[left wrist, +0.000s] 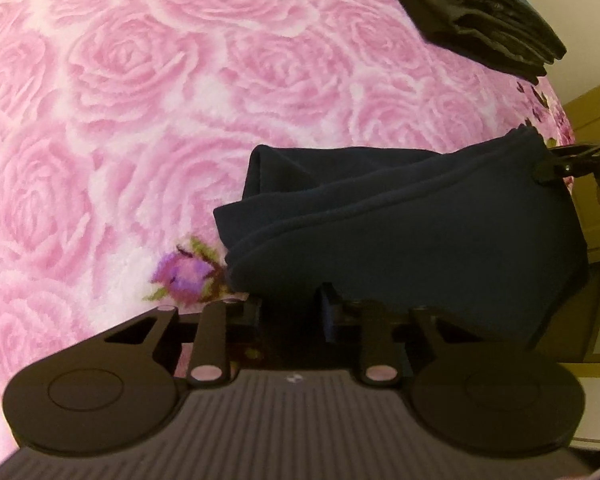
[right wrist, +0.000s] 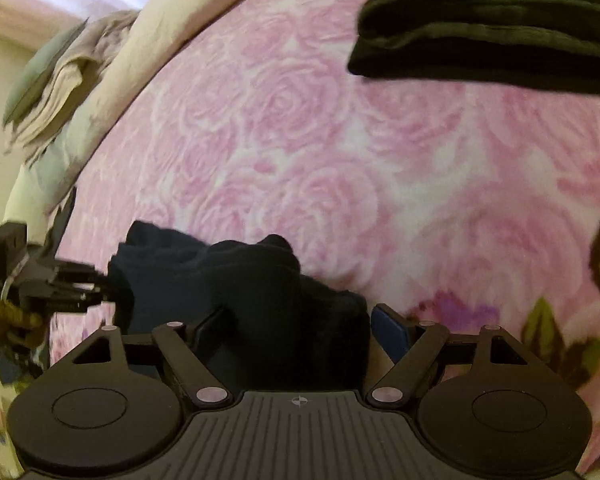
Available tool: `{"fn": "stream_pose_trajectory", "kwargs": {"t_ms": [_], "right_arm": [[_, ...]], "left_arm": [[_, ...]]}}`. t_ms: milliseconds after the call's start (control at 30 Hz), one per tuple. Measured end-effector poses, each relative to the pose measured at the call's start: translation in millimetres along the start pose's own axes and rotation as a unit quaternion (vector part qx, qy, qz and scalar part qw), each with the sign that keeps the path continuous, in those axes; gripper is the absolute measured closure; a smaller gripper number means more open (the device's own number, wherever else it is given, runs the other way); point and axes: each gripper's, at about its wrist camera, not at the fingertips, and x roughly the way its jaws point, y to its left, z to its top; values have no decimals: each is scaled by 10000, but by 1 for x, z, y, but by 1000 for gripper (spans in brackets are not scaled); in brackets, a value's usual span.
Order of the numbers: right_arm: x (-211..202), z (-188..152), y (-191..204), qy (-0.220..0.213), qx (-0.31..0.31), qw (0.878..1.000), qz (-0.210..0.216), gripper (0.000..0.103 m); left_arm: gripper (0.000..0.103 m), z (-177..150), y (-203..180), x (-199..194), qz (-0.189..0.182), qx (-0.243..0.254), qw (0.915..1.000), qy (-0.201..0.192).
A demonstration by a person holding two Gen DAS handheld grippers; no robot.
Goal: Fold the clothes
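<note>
The navy garment (left wrist: 404, 232) is hanging bunched between my two grippers, lifted at both ends, its lower folds sagging toward the pink rose blanket (left wrist: 140, 120); I cannot tell whether they are touching it.

Left gripper (left wrist: 290, 312): fingers are sitting close together with an edge of the cloth running down between them. I am reading that as clamped on the garment, though the cloth is hiding the pads.

Right gripper (right wrist: 296, 328): fingers are standing wider apart, with a thick wad of cloth filling the gap. It appears to be holding that wad; in the left view its tips are pinching the far corner.

Risks, as I am judging them:
- The layers are slumping, so the fold could set crooked.
- The right grip is taking a thick bundle; inner layers may be slipping out if I pull.
- The dark folded stack (left wrist: 492, 12) is lying near on the blanket; a wide swing could knock it.
</note>
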Motion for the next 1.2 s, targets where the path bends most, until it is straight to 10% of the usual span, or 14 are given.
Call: {"fn": "stream_pose_trajectory", "kwargs": {"t_ms": [133, 367, 633, 733, 833, 1033, 1200], "right_arm": [[10, 5, -8, 187, 236, 9992, 250, 20], [-23, -42, -21, -637, 1500, 9862, 280, 67], [-59, -178, 10, -1828, 3419, 9217, 133, 72], [-68, -194, 21, -1868, 3472, 9190, 42, 59], [-86, -180, 35, -1959, 2868, 9372, -327, 30], [-105, -98, 31, -1800, 1507, 9711, -431, 28], [-50, -10, 4, -949, 718, 9929, -79, 18]], "left_arm": [[85, 11, -3, -4, -26, 307, 9995, 93], [86, 71, -31, -2, 141, 1479, 9889, 93], [86, 165, -155, 45, 94, 3633, 9315, -174], [84, 166, -185, 47, 109, 3992, 9164, -268], [76, 157, -173, 31, 136, 3675, 9287, -474], [61, 115, -100, -13, 251, 1976, 9769, -771], [58, 65, -48, -14, 417, 430, 9960, -658]]}}
